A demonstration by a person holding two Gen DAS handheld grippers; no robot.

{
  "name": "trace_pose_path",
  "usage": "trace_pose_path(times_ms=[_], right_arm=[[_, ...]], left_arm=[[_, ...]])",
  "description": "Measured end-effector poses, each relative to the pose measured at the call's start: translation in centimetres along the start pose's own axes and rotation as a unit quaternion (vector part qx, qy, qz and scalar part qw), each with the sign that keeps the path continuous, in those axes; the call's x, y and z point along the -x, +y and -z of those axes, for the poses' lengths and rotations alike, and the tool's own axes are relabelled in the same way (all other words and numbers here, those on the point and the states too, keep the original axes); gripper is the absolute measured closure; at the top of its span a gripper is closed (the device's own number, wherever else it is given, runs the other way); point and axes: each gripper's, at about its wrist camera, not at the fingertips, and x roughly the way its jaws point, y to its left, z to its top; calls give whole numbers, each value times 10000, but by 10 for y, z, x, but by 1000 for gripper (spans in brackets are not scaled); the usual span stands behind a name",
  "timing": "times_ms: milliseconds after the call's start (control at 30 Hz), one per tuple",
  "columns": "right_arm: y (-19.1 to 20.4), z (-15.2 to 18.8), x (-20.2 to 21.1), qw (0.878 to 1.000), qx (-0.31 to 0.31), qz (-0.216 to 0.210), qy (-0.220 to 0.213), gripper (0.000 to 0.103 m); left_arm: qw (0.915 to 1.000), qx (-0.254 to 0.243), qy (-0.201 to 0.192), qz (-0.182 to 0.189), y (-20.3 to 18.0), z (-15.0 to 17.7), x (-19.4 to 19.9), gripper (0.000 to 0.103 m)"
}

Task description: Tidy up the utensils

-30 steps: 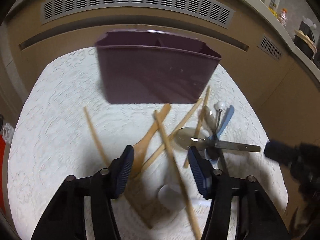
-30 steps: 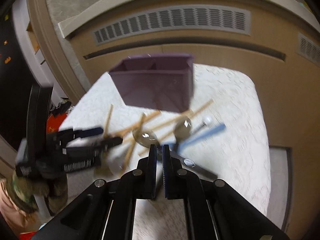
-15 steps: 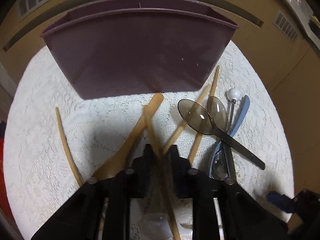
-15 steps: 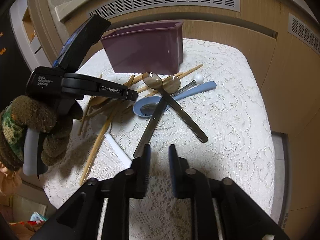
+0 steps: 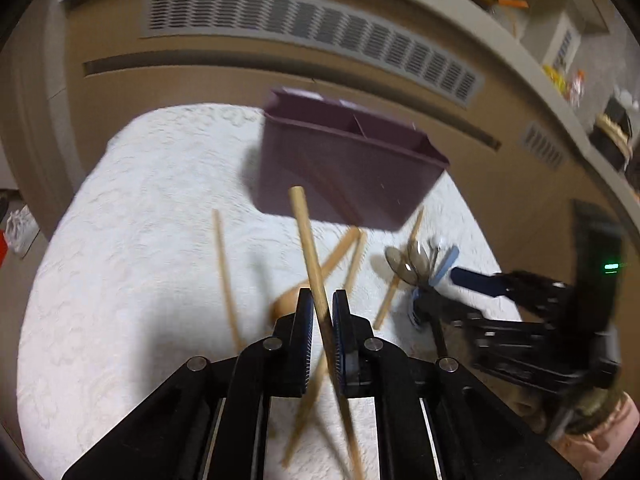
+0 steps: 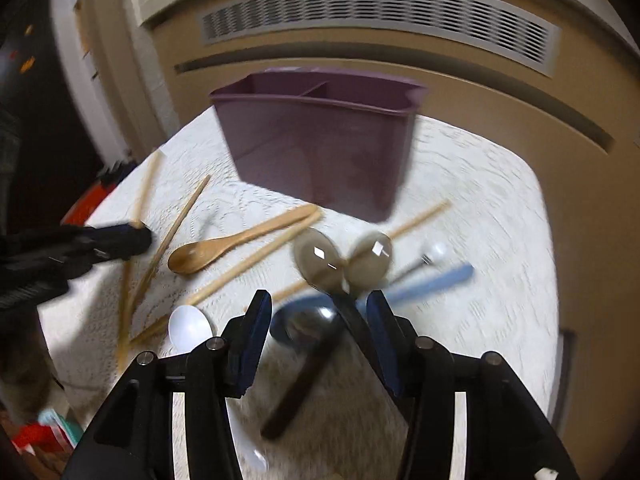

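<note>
with my left claw (image 5: 319, 312) clenched on 1 chopstick (image 5: 307, 240), i aim its tip over the purple caddy (image 5: 344, 168); my right claw (image 6: 316, 332) hangs spread above the spoons (image 6: 320, 260).

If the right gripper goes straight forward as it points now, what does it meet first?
Probably the two smoky translucent spoons, whose crossed handles lie between the open fingers of the right gripper. Beyond them stands the purple caddy. Motion blur leaves depth uncertain.
</note>
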Motion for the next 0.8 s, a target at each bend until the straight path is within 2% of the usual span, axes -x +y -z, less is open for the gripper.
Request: trace_pose_path(times_ms=[100, 267, 300, 333, 367, 400, 533, 667, 800], right_arm=[[6, -11, -23, 9993, 265, -72, 270, 56], [2, -21, -58, 9976, 175, 353, 565, 55], [4, -22, -62, 9967, 244, 540, 546, 57], [8, -23, -63, 9952, 349, 730, 545, 70], [12, -23, -61, 9945, 368, 830, 515, 74], [14, -24, -58, 9940, 358, 904, 504, 75], [23, -23, -30, 9970, 208, 673, 309, 76], [26, -17, 16, 9994, -67, 335, -62, 77], [28, -11, 65, 9985, -148, 181, -490, 77]], left_arm=[[9999, 52, -98, -41, 13, -1, 10, 95], [9996, 215, -189, 3, 24, 1, 14, 95], [9995, 235, -201, 19, 26, 2, 16, 95], [9995, 234, -210, 19, 26, 2, 17, 95], [9995, 228, -229, 17, 26, 2, 18, 95], [9995, 217, -249, 13, 25, 3, 20, 95], [9992, 150, -377, -7, 20, 5, 30, 95], [9986, 81, -521, 87, 11, 6, 45, 96], [9971, -7, -740, 170, 0, 6, 65, 97]])
